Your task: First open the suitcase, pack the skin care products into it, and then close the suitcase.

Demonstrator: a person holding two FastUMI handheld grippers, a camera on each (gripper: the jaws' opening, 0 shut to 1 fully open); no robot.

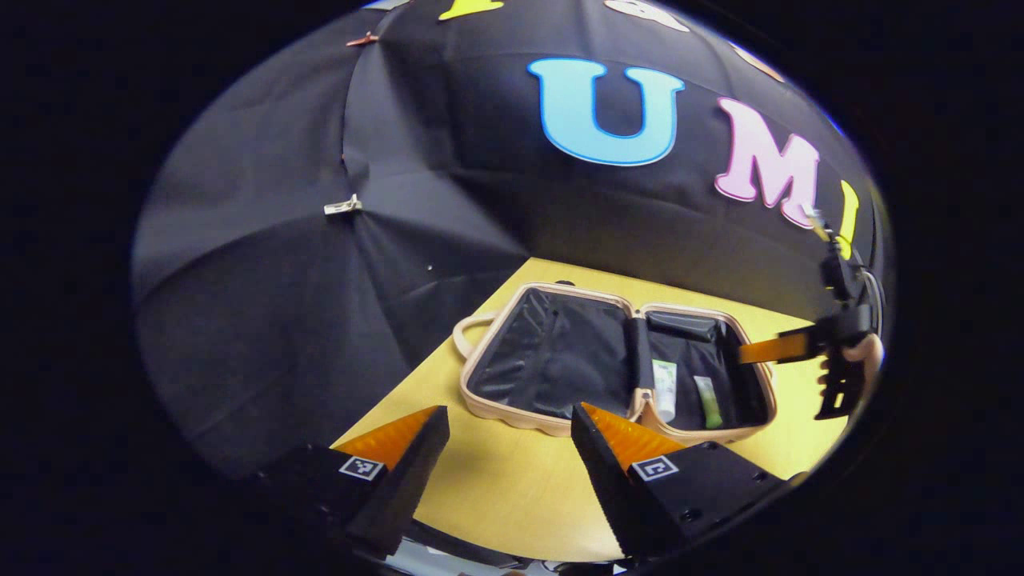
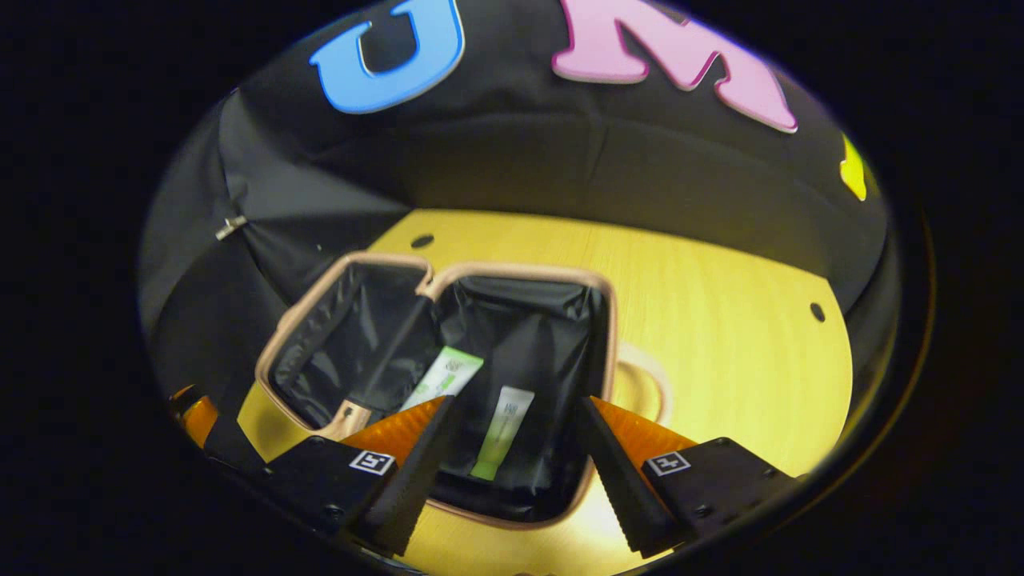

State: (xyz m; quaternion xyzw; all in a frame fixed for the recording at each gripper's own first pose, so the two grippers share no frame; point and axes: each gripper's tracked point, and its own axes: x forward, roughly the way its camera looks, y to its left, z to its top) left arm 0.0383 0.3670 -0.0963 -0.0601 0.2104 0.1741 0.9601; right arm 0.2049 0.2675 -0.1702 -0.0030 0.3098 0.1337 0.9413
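Observation:
The beige suitcase [image 1: 512, 418] lies fully open on the yellow table, both black-lined halves facing up. Two skin care tubes rest in one half: a white-and-green tube [image 1: 664, 390] and a slimmer green tube [image 1: 708, 402]. My left gripper [image 1: 508, 448] is open in front of the case's near rim, holding nothing. My right gripper [image 1: 772, 350], held by a hand, reaches over the case's right edge. In the right gripper view the suitcase [image 2: 608, 320] sits below my open right gripper [image 2: 512, 452], with the white-and-green tube [image 2: 444, 376] and the green tube [image 2: 500, 432] lying inside.
The suitcase's carry handle [image 2: 644, 384] lies flat on the table [image 2: 720, 320] beside the case. Two small round holes [image 2: 816, 311] mark the tabletop. The black cloth wall stands close behind the case, and bare table stretches away beyond the handle.

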